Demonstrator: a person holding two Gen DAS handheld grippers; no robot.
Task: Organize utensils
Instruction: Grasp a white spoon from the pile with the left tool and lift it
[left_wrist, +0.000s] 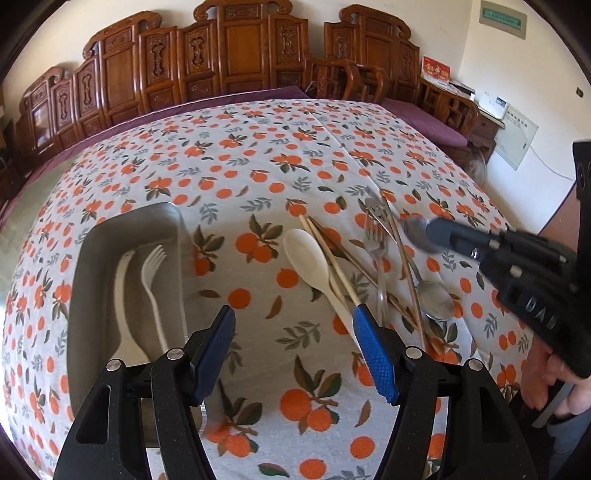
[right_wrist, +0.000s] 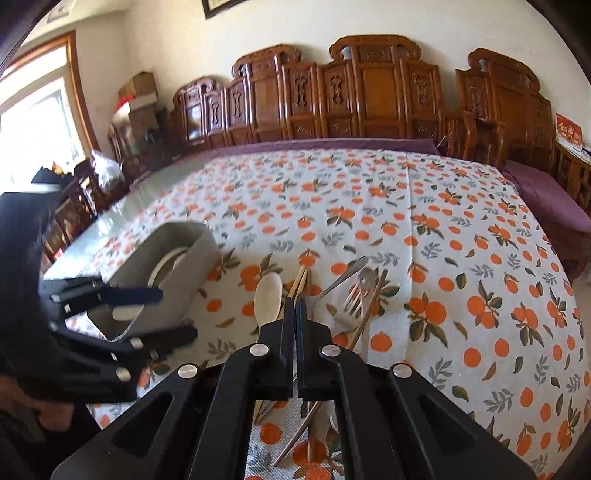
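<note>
Our right gripper (right_wrist: 295, 306), clamped on a thin metal spoon (right_wrist: 341, 278), must carry it left to the grey rectangular metal tray (right_wrist: 201, 254) that our open left gripper (left_wrist: 293, 347) hangs beside.

Grey metal tray (left_wrist: 88, 258): holds a white plastic spoon (left_wrist: 123, 295) and white plastic fork (left_wrist: 153, 280), side by side. Beside it on my table: cream spoon (left_wrist: 306, 258), chopsticks (left_wrist: 332, 258), steel fork (left_wrist: 375, 240), steel spoon (left_wrist: 436, 299), loosely heaped and overlapping.
</note>
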